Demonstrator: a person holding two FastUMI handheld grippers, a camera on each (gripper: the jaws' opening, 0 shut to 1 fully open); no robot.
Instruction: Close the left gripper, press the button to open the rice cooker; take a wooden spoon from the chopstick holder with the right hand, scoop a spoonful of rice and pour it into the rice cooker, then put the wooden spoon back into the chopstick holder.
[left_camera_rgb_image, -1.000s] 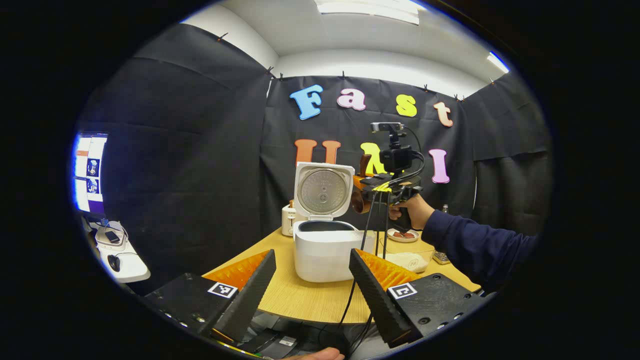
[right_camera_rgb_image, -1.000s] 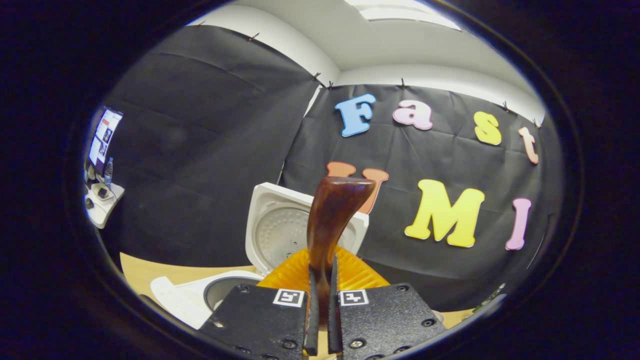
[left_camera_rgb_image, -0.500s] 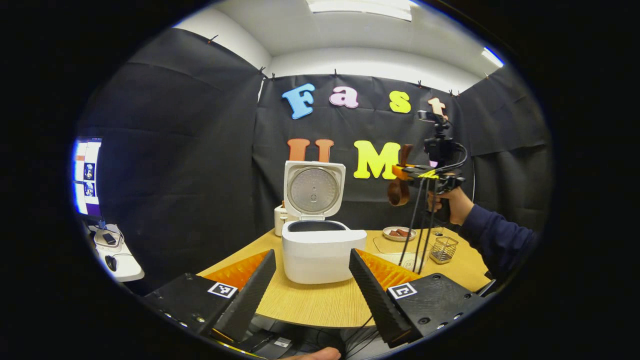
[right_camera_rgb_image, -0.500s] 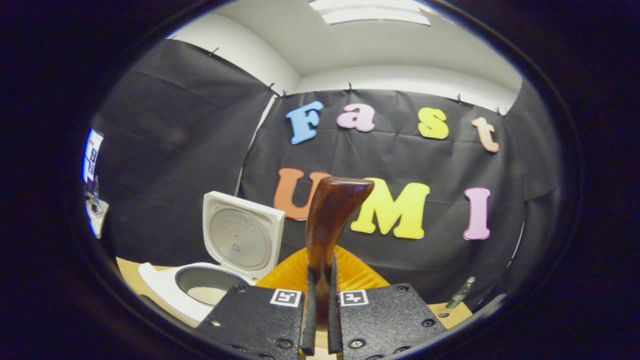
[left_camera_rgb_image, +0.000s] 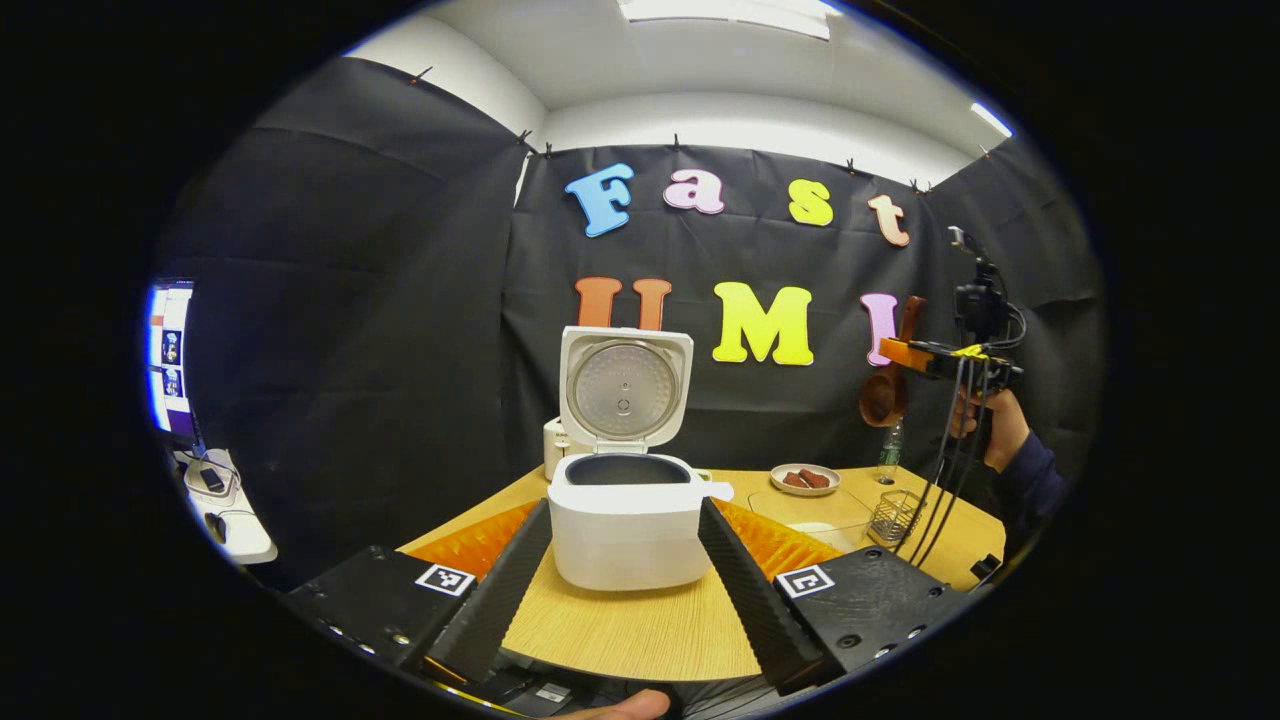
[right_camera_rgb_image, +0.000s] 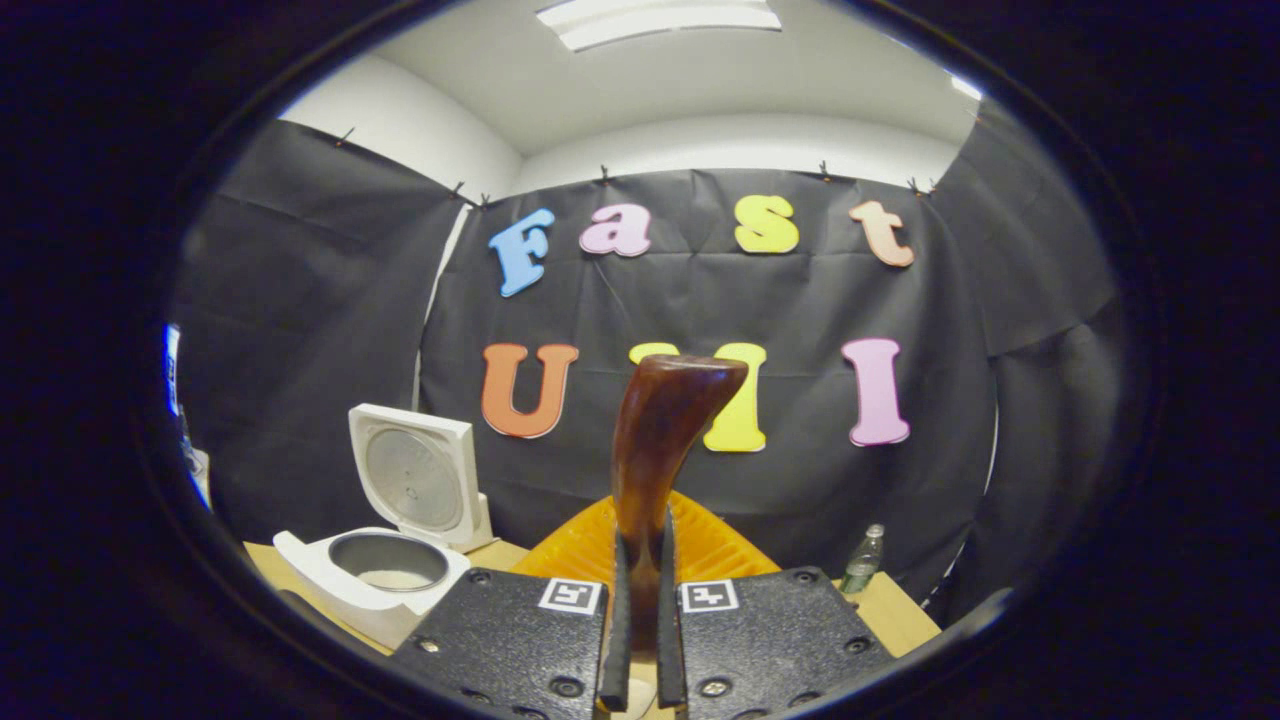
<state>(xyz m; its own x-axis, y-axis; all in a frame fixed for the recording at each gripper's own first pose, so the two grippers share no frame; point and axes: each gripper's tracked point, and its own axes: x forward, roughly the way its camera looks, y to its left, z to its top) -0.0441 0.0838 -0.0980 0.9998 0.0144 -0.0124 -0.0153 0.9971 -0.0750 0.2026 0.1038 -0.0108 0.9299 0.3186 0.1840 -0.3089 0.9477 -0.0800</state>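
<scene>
Dark navy sleeve (left_camera_rgb_image: 1035, 480), black gripper bodies with square tag markers (left_camera_rgb_image: 807, 581), screws, dangling black cables (left_camera_rgb_image: 945, 470)

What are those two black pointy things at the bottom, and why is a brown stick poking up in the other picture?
Those are the fingers of a grabbing tool that a person holds, one in each hand. A small camera rides on each tool.

In the left gripper view, the left gripper is open. Past it stands a white rice cooker with its lid up, on a wooden table. Farther right are a small plate and a wire holder.

In the right gripper view, the right gripper squeezes a wooden spoon by its handle.
</scene>
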